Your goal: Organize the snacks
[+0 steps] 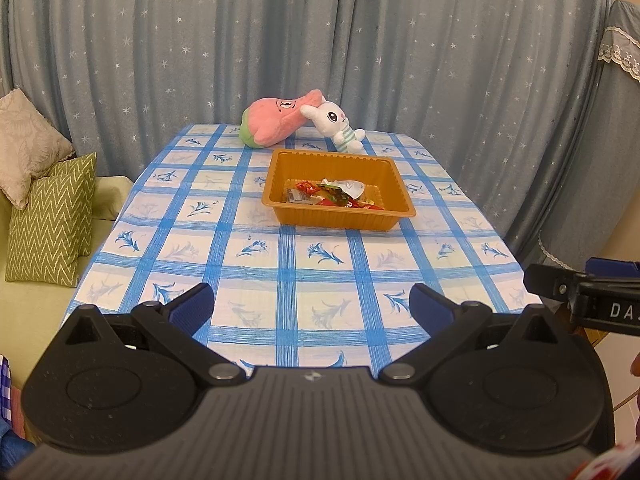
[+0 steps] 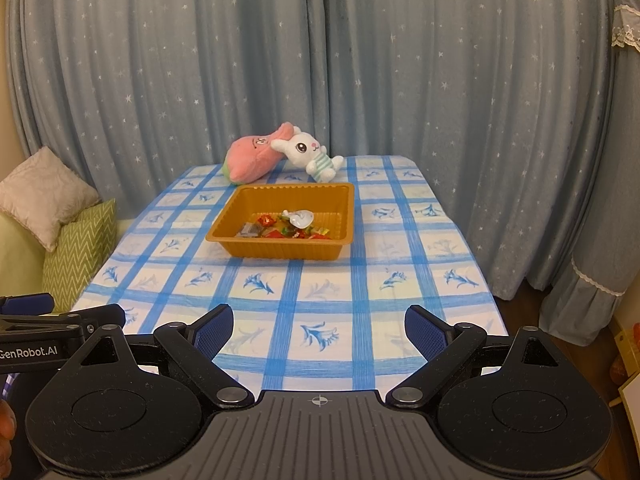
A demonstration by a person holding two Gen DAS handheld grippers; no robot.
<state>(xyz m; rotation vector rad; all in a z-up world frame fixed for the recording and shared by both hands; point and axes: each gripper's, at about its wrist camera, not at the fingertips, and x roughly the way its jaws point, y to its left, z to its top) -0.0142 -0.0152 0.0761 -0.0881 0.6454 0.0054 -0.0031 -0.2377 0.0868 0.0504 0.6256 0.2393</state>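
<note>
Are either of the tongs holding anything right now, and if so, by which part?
Nothing is held. The left tongs and right tongs are both open and empty; the snacks lie in the tray.

Warm, even indoor light from above — no hard glare, only a soft shadow under the near wall of the orange tray [image 1: 338,218] on the checked tablecloth [image 1: 280,264]. Strong fisheye bending in both views: the star-print curtain [image 2: 320,80] bows outward at the sides, and the corners fall off to black vignette. Mid-distance is reasonably sharp, though the wrappers in the tray are too small to read — the dark gripper bodies close to the lens show dust specks and little detail.
</note>
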